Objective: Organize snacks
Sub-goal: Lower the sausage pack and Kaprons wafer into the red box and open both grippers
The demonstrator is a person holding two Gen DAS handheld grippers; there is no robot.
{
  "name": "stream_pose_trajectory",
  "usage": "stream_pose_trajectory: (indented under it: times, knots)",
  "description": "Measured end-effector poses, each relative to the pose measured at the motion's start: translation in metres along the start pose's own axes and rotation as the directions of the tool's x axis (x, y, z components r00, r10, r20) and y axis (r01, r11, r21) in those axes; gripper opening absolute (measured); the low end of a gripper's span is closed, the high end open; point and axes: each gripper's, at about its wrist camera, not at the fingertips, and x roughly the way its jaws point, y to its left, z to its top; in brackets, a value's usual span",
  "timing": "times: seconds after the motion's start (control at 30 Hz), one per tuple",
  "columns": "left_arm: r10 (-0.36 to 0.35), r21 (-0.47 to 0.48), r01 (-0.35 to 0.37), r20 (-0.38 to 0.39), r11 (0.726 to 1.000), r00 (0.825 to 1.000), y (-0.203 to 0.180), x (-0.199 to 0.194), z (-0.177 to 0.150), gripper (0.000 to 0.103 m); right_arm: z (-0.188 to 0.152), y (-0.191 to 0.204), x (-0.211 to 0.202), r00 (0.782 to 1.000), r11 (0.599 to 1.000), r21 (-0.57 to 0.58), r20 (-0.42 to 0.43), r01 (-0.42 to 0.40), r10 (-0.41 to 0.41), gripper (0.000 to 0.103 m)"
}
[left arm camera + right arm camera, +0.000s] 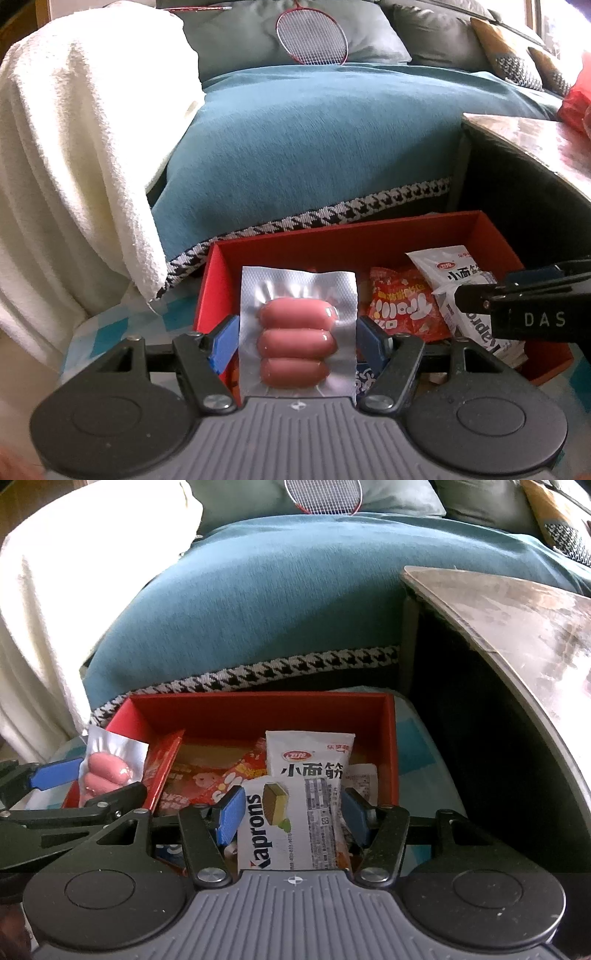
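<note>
A silver foil pouch (298, 332), crinkled and flat, with three glossy pink sausages sealed in a clear window, is pinched edge to edge between the blue pads of the left gripper (297, 338); it is held upright over the red cardboard box (369, 236), at the box's 9 o'clock end. A smooth white wafer packet (291, 827), oblong and printed, is clamped between the pads of the right gripper (291, 818), above the box's middle; behind it at 12 o'clock a white gluten-snack bag (310, 760) lies among red wrappers (221, 779); teal woven sofa fabric (258, 602) is seen beyond.
</note>
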Motion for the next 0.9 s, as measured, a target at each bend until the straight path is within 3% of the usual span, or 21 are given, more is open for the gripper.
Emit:
stream_pose_trajectory:
  times: [0.5,0.9]
  knots:
    - [0.025,-0.003,-0.025,-0.065,1.000,0.998,0.002,0.014,0.001,0.063,0.000,0.000,0.004,1.000,1.000,0.002,-0.010,0.009,-0.009,0.071]
    - [0.023,-0.013,-0.024,-0.062,1.000,0.998,0.005,0.005,0.002,0.068,0.000,0.004,-0.004,1.000,1.000,-0.001,0.005,0.005,-0.005,0.073]
